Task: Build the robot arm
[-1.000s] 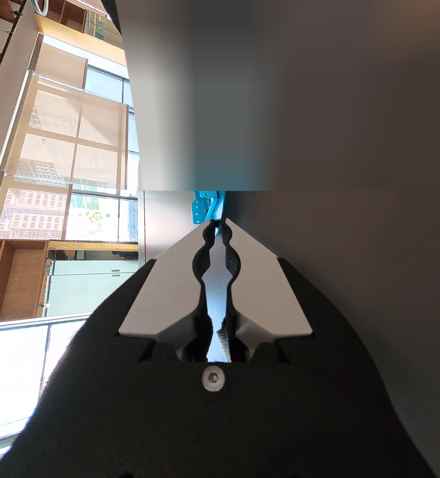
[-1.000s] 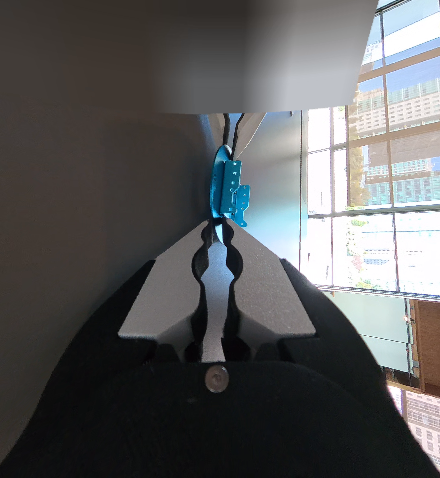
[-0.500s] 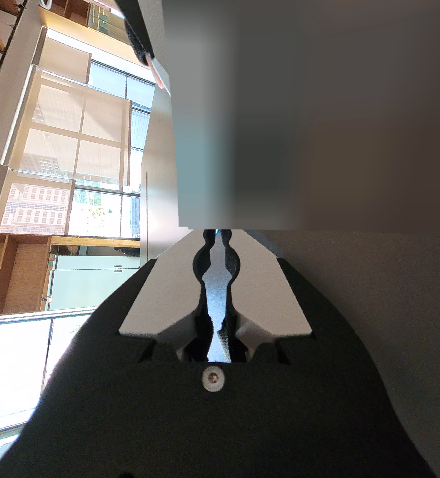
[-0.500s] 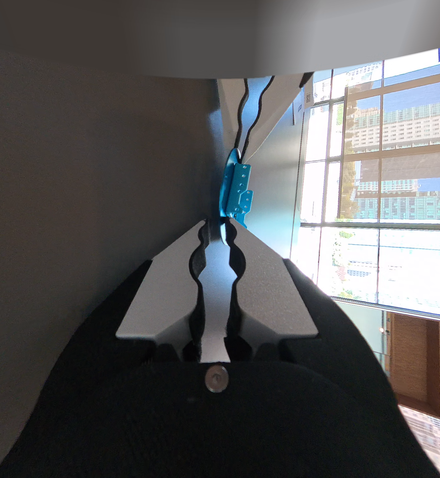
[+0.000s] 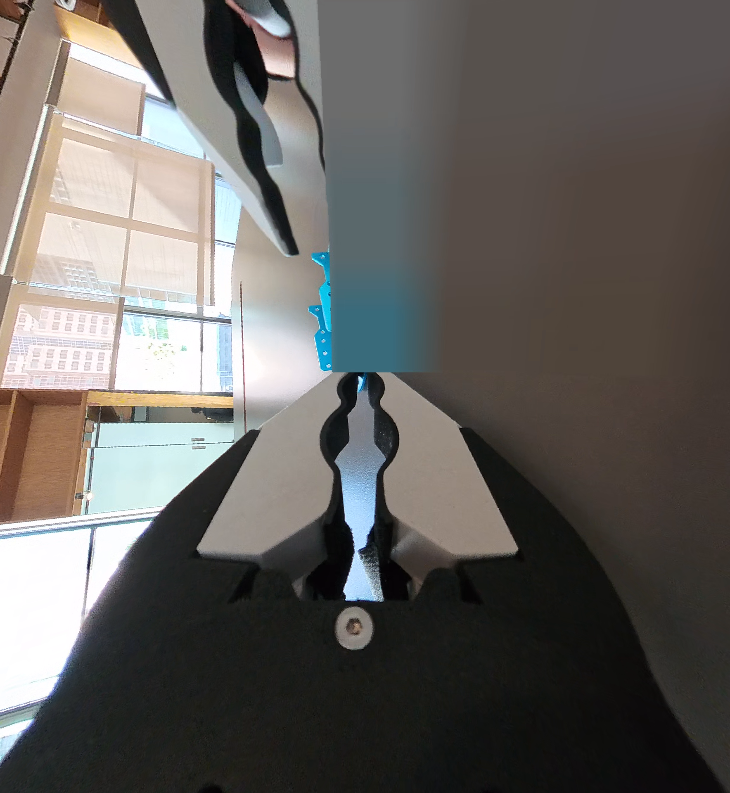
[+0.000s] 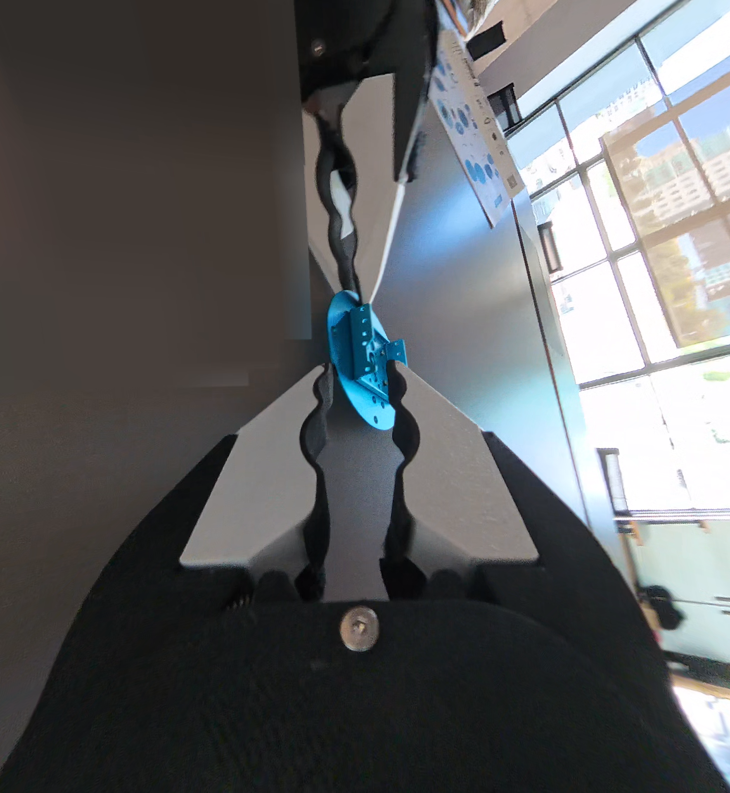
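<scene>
A blue metal disc [image 6: 365, 399] with perforated blue brackets [image 6: 361, 339] screwed to it is held up between my two grippers. My left gripper [image 5: 361, 377] is shut on the disc's edge [image 5: 361, 382]. The brackets [image 5: 324, 339] show just left of a blurred patch. In the right wrist view the left gripper [image 6: 357, 292] pinches the disc's far edge. My right gripper [image 6: 361, 367] is open. The disc's near edge sits between its spread fingertips, unclamped. In the left wrist view the right gripper [image 5: 307, 214] stands a little apart from the brackets.
A smooth grey surface [image 6: 462, 343] lies behind the part. A white sheet with blue pictures [image 6: 470, 124] lies on it. Large windows [image 6: 676, 300] and wooden shelves [image 5: 24, 455] line the room's edges. Both views are rolled sideways, and blurred patches cover much of them. About 5 centimeters separates my left fingertips from my right.
My right gripper has opened and let go of the disc's edge, and it has drawn back a little. My left gripper still holds the disc, which now sits tilted.
</scene>
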A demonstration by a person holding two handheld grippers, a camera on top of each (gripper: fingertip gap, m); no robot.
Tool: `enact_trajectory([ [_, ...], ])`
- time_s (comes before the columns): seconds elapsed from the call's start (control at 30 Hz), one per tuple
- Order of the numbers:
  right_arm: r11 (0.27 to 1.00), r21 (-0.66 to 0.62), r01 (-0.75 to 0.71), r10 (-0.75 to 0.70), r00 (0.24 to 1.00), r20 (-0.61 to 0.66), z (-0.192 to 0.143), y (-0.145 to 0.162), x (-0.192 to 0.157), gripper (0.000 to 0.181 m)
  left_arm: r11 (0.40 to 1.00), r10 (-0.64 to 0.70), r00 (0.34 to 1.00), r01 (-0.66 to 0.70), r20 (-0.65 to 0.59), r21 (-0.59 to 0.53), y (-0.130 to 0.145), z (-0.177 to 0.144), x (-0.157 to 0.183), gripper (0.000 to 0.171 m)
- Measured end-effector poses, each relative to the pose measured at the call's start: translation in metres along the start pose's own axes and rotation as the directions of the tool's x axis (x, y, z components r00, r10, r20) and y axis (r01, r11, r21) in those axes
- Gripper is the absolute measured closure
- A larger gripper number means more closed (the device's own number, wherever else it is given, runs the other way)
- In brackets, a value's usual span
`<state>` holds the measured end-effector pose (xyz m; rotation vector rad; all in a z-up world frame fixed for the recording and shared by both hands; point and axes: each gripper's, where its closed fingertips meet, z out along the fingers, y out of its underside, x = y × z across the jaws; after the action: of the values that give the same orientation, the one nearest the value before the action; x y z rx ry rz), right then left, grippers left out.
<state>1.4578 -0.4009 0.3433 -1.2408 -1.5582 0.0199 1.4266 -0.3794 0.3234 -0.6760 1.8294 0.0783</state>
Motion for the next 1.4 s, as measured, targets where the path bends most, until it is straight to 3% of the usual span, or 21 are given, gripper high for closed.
enact_trajectory([
  [0.1,0.996,0.007,-0.087,0.087,0.996,0.021,0.003,0.002,0.003,0.150,1.000,0.006,1.000,-0.006,-0.001,-0.002,0.000,0.000,0.001,0.169],
  [0.3,0.998,-0.052,0.041,-0.039,0.999,0.034,0.006,0.009,-0.009,0.156,1.000,0.019,1.000,-0.019,0.000,-0.004,0.000,0.001,0.003,0.169],
  [0.47,0.998,-0.057,-0.004,0.006,0.999,0.049,0.005,0.011,-0.008,0.162,1.000,0.024,1.000,-0.024,-0.001,-0.003,-0.001,0.001,0.004,0.169],
  [0.7,0.991,-0.086,0.098,-0.098,0.995,0.003,0.005,0.013,-0.006,0.164,1.000,0.030,1.000,-0.030,0.000,-0.003,-0.001,0.002,0.006,0.169],
  [1.4,0.989,-0.110,0.094,-0.095,0.996,0.003,0.003,0.015,-0.007,0.172,0.999,0.050,0.999,-0.050,-0.012,0.004,-0.002,0.002,0.009,0.169],
])
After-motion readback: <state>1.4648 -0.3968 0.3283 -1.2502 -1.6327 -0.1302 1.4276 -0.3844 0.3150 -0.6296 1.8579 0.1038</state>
